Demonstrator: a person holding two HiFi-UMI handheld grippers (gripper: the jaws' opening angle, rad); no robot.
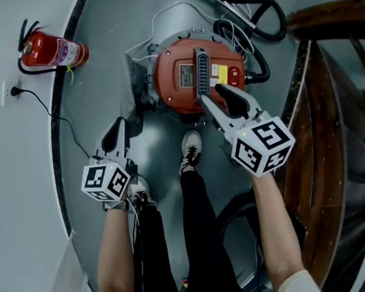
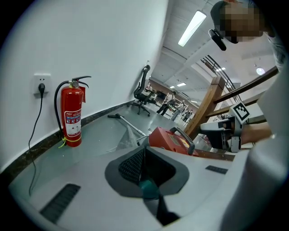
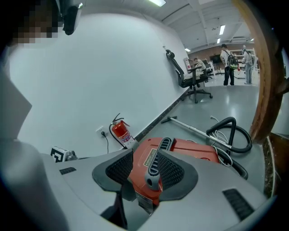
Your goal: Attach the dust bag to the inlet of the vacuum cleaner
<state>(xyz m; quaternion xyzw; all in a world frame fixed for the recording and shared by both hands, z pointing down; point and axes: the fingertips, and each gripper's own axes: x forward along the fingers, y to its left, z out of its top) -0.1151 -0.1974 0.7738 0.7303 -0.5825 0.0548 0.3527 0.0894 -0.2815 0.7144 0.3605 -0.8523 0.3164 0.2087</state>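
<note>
The red vacuum cleaner (image 1: 182, 78) stands on the grey floor just ahead of my feet, its black carry handle (image 1: 202, 73) running across the lid. My right gripper (image 1: 210, 92) is open, with its jaws on either side of the near end of that handle (image 3: 152, 173), not clamped. A pale, crumpled bag-like sheet (image 1: 136, 74) lies against the vacuum's left side; it also shows in the left gripper view (image 2: 128, 135). Well short of the vacuum, my left gripper (image 1: 118, 124) hangs low at the left, shut and holding nothing (image 2: 143, 153).
A red fire extinguisher (image 1: 51, 51) stands by the curved wall beside a socket with a black cord (image 1: 9, 90). The black hose (image 1: 255, 8) and metal wand (image 3: 194, 128) lie beyond the vacuum. A wooden stair rail (image 1: 337, 124) borders the right. My shoe (image 1: 192, 148) is near the vacuum.
</note>
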